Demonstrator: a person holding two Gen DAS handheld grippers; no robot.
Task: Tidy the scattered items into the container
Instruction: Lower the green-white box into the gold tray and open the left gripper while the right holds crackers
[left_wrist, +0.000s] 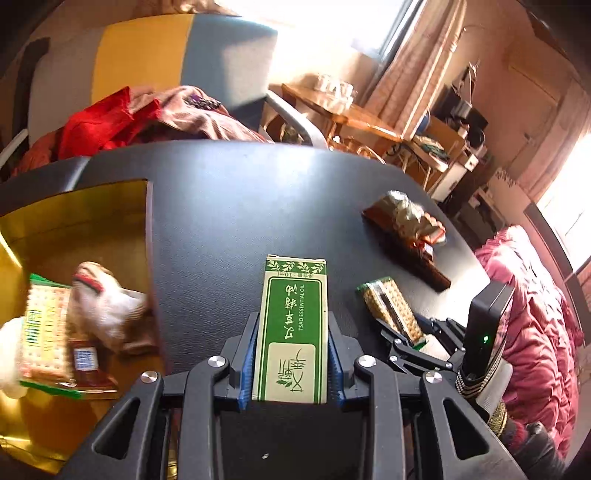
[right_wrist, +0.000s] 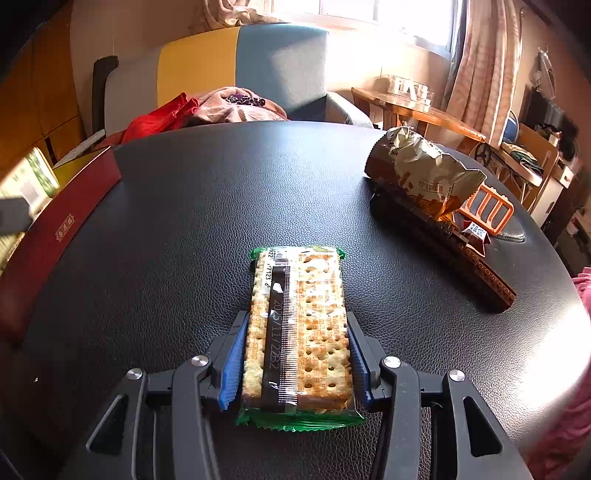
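Black leather counter (right_wrist: 184, 221), centre frame: your left claw (left_wrist: 291, 354) clamps the green oil carton (left_wrist: 293, 332); your right claw (right_wrist: 295, 354) clamps the cracker packet (right_wrist: 297, 332); gold-lined box (left_wrist: 74, 206) at left.

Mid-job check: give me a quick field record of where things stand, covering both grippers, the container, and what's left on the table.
left gripper: shut on essential oil box, beside the container
right gripper: shut on cracker packet, over the table
container: gold-lined box at the table's left edge, already holding a cracker pack and other wrapped snacks
left on table: crinkled snack bag lying on a brown block strip, far right
table surface: black, leather-textured
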